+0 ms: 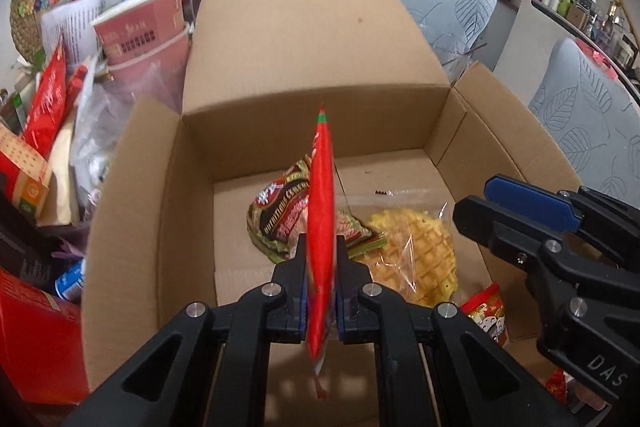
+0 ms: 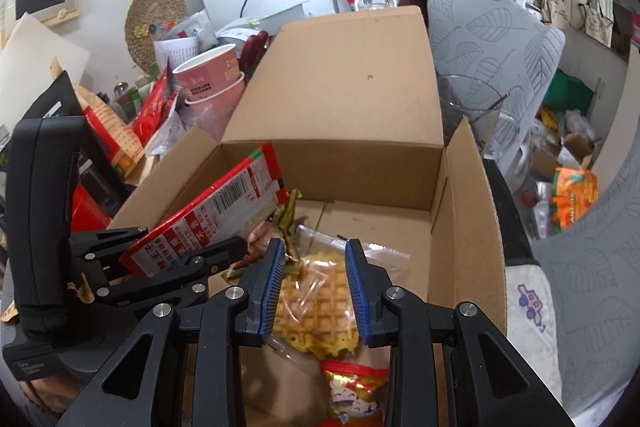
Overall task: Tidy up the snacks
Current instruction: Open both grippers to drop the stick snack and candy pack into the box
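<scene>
An open cardboard box (image 1: 280, 75) fills the middle of both views, its far flap standing upright and its side flaps splayed outward. The left gripper (image 1: 320, 291) is clamped on a flat red snack packet (image 1: 320, 211), held edge-on above the near part of the box so that the packet's upper end rises in front of the far wall. From the right wrist view the same packet (image 2: 212, 223) shows its printed back with a barcode, tilted over the left side of the box, with the left gripper (image 2: 176, 263) gripping its lower end.

On the box floor lie three snacks. A brown and green cereal packet (image 1: 280, 211) sits just behind the red packet, towards the middle of the floor. A waffle in a clear wrapper (image 1: 416, 251) lies just right of it, touching or overlapping its corner. A small red and gold packet (image 1: 486, 311) rests against the near right corner of the box.

The right gripper (image 2: 316, 295) hovers over the near edge of the box with its blue pads (image 2: 272, 287) standing apart and nothing pinched between them; the waffle (image 2: 316, 311) is seen through the gap, lying below on the floor. The small red and gold packet (image 2: 354, 391) lies nearer than the waffle.

Left of the box stands a heap of clutter, with stacked pink paper cups (image 1: 140, 31) and red bags (image 1: 46, 99). Right of the box are grey leaf-patterned cushions (image 2: 492, 47).
</scene>
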Demonstrator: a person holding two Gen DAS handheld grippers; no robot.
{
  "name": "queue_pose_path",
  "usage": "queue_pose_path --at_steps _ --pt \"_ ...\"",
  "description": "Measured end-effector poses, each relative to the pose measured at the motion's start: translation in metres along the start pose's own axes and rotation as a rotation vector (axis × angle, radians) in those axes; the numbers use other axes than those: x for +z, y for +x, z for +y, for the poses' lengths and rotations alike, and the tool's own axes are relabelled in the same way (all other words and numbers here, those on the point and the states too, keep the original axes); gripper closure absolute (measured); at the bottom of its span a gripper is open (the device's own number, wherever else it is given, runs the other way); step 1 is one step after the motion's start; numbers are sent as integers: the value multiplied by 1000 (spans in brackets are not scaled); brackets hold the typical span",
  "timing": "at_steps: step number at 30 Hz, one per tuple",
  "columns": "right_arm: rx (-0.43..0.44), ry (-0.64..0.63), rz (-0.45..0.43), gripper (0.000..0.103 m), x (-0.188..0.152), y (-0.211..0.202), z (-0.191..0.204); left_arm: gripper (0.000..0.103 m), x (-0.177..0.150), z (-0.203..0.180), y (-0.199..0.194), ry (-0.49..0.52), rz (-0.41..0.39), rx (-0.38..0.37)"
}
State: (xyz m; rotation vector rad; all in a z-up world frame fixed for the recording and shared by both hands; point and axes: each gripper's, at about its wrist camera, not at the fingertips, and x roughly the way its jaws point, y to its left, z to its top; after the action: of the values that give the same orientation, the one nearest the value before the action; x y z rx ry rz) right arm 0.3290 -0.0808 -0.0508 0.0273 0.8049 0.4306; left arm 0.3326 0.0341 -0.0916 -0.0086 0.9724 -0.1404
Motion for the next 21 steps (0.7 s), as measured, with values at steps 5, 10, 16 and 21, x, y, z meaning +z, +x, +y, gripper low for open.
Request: queue_pose_path --at_steps 5,10,16,21 --pt "-15 16 18 64 0 2 -4 92 -4 -2 3 8 21 49" --pt "-18 15 27 59 0 1 -5 92 -6 -3 0 7 26 57" --pt "-29 10 19 58 -1 -4 -5 92 -4 -3 -7 12 23 71" --pt "-37 13 5 58 1 -14 -3 92 -2 -4 -19 4 7 68"
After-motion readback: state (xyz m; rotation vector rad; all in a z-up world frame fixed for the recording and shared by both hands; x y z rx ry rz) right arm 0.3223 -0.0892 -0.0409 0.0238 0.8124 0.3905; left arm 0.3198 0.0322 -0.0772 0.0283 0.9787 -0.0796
